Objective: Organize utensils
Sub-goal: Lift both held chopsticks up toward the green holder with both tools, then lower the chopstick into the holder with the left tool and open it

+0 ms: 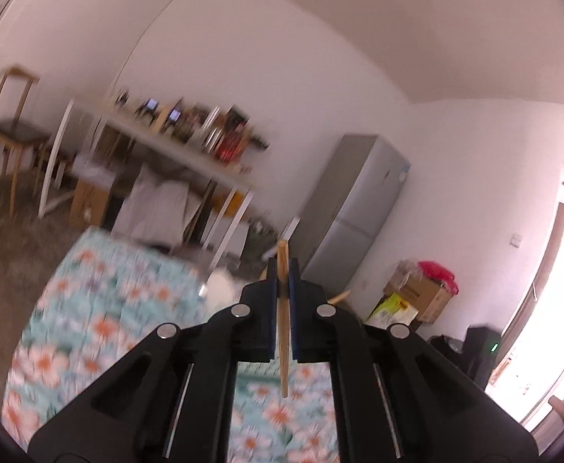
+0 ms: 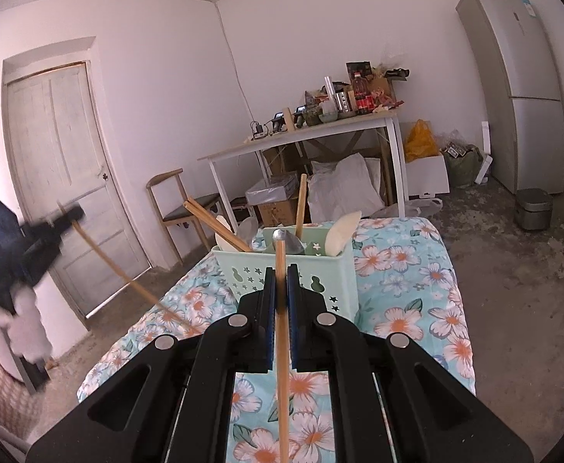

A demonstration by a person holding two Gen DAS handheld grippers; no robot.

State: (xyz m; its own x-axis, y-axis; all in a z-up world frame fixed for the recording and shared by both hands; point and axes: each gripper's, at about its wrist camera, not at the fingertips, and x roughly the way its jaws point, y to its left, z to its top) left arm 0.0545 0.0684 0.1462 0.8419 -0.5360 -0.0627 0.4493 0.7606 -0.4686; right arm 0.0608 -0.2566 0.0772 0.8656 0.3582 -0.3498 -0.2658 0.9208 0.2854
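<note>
1. Table under a floral cloth (image 2: 401, 258), turquoise with orange and white blossoms; it fills the lower middle of the right wrist view and shows blurred in the left wrist view (image 1: 100, 308).
2. Mint-green utensil caddy (image 2: 332, 274) stands upright on the cloth, straight ahead of the right gripper. Star and gourd cut-outs in its wall. Inside: two wooden chopsticks (image 2: 220, 227) leaning left, one upright wooden stick (image 2: 301, 204), a metal spoon bowl (image 2: 291, 241), a white rice paddle (image 2: 341, 233).
3. Left gripper (image 1: 282, 270): blue pads closed tight on a wooden chopstick (image 1: 283, 324), which runs nearly vertically between them, both ends sticking out. In the right wrist view the same gripper (image 2: 69, 214) is blurred at far left, off the table, the stick (image 2: 127, 274) slanting down toward the cloth.
4. Right gripper (image 2: 281, 274): pads pinched on another wooden chopstick (image 2: 282, 366), its top end level with the caddy rim, just in front of it.
</note>
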